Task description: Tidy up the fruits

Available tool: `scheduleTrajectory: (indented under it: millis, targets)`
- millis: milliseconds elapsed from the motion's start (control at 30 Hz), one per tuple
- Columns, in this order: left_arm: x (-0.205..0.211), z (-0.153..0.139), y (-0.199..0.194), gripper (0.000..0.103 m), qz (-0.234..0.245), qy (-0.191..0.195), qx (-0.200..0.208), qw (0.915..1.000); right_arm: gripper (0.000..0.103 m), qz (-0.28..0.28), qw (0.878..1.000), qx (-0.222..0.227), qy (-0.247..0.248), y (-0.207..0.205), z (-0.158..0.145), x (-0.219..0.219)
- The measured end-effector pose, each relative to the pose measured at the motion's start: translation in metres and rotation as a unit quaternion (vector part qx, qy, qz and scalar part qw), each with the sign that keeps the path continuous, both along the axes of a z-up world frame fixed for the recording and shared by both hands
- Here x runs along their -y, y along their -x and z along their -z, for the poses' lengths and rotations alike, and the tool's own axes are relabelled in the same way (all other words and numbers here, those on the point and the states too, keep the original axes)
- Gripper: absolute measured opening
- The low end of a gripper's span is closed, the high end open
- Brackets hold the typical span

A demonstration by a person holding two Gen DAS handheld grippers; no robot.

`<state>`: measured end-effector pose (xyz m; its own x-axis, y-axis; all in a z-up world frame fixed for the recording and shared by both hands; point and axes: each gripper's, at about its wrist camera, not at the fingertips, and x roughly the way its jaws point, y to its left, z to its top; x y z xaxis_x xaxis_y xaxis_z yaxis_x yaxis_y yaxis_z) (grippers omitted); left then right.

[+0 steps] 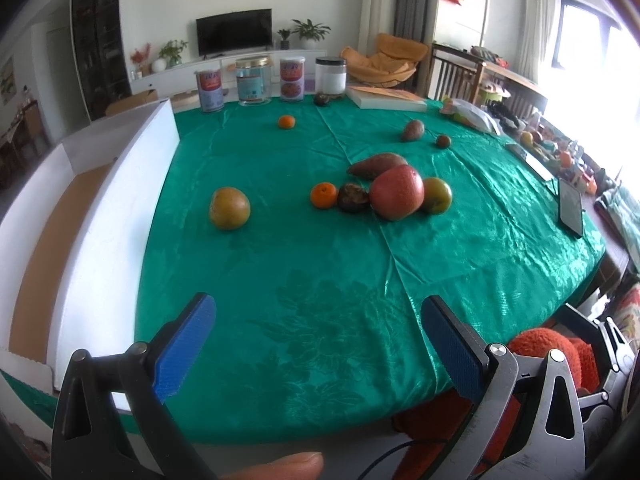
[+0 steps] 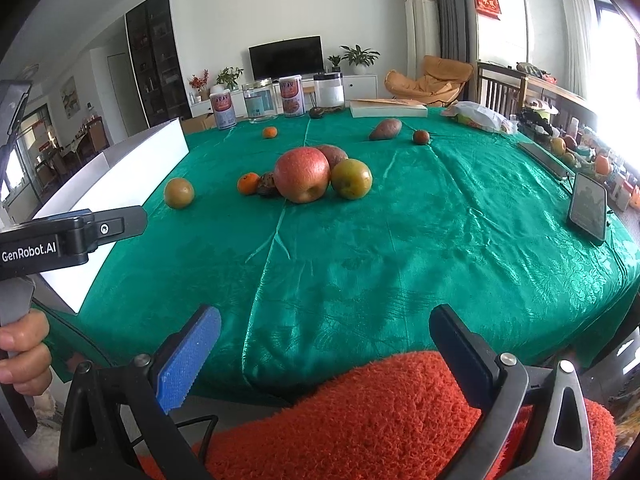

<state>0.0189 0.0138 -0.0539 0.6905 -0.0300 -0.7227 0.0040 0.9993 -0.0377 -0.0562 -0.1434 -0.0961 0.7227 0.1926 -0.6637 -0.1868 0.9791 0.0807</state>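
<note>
Fruits lie on a green tablecloth [image 1: 304, 264]. A big red apple [image 1: 396, 192] [image 2: 302, 174] sits mid-table beside a green-yellow fruit [image 1: 437, 195] [image 2: 351, 179], a small orange [image 1: 324, 195] [image 2: 248, 183], a dark wrinkled fruit [image 1: 353, 197] and a sweet potato [image 1: 378, 165]. Another green-yellow fruit [image 1: 229, 208] [image 2: 179, 193] lies alone to the left. A white cardboard box [image 1: 100, 216] [image 2: 120, 176] stands at the left edge. My left gripper [image 1: 316, 344] is open and empty over the near cloth. My right gripper [image 2: 326, 354] is open and empty at the table's front edge.
A far orange [image 1: 287, 122], another sweet potato [image 1: 413, 130] and a small dark fruit [image 1: 443, 141] lie further back. Cans and jars [image 1: 252, 82] and a book [image 1: 386, 98] line the far edge. A phone [image 1: 571, 206] stands at right. An orange fuzzy cushion [image 2: 360, 420] lies below the right gripper.
</note>
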Motion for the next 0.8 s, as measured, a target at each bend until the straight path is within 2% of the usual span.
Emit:
scheduleTrajectory:
  millis: [800]
  targets:
    - [0.0002,0.0013,-0.0005,0.103,-0.002,0.001,-0.002,1.0000,0.103,-0.003,1.000,0.002,0.000,0.0009,0.0016,0.0016]
